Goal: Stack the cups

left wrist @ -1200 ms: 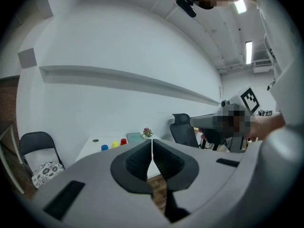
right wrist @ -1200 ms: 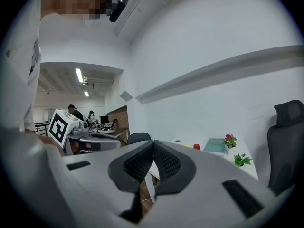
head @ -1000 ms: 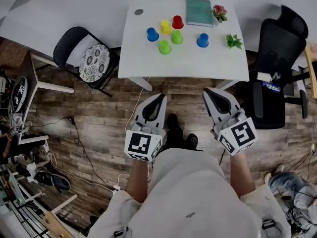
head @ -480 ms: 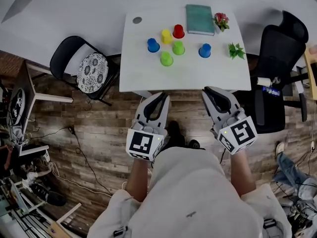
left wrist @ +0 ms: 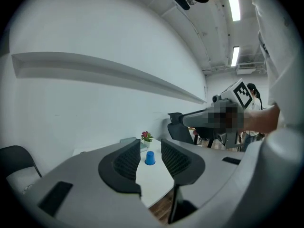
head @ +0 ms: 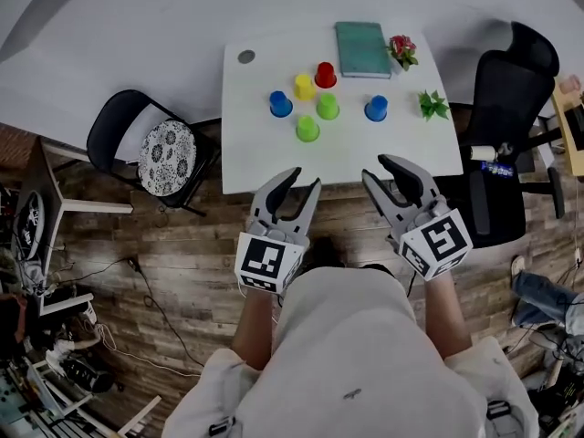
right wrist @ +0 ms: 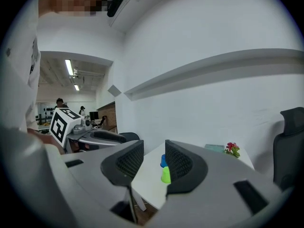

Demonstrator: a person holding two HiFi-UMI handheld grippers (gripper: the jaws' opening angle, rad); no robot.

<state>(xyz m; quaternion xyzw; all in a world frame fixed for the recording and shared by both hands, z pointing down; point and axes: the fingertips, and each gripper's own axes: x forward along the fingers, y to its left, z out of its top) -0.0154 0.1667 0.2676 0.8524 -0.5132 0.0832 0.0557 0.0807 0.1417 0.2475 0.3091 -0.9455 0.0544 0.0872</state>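
Tapering round cups (head: pixel 307 129), probably plastic.

It's an office (swivel chair (head: pixel 513 99), white desk (head: pixel 265 158)).

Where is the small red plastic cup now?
In the head view, the small red plastic cup stands on the far part of the white table, between the yellow plastic cup and the teal book.

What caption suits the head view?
Six coloured cups wait on the white table; the left hand-held gripper and right hand-held gripper, jaws just opening, are empty.
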